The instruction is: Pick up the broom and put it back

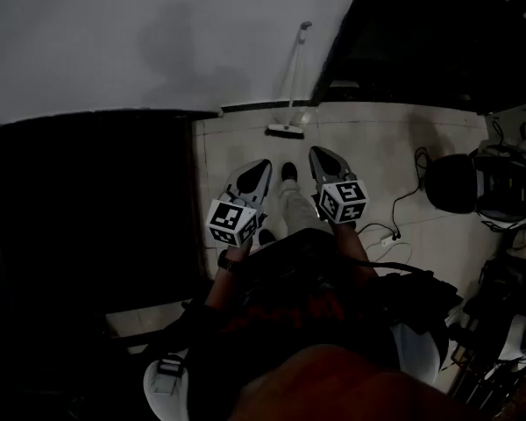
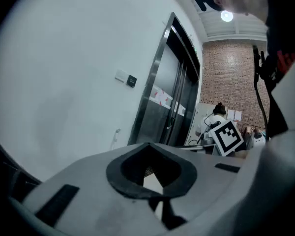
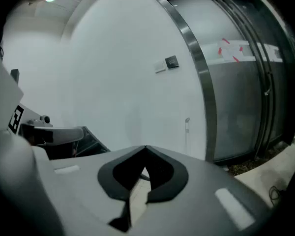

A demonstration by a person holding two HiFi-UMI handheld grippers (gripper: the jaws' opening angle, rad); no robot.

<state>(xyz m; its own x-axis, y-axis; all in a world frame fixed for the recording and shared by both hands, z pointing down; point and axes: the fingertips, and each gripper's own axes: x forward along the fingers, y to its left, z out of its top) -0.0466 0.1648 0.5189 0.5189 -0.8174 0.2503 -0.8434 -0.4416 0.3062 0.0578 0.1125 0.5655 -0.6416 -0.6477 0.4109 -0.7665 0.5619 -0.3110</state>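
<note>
Left of centre in the head view, the left hand-held gripper (image 1: 261, 164) is closed on nothing, the broom (image 1: 292, 90) at upper centre leans against the white wall (image 1: 158, 33) with its head on the floor (image 1: 377, 139), and the right hand-held gripper (image 1: 321, 152) is likewise closed and empty.

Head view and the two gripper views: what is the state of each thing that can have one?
broom: upright, leaning on the white wall, head on the floor, not held
left tongs: shut, empty
right tongs: shut, empty
ceiling lamp: lit
</note>
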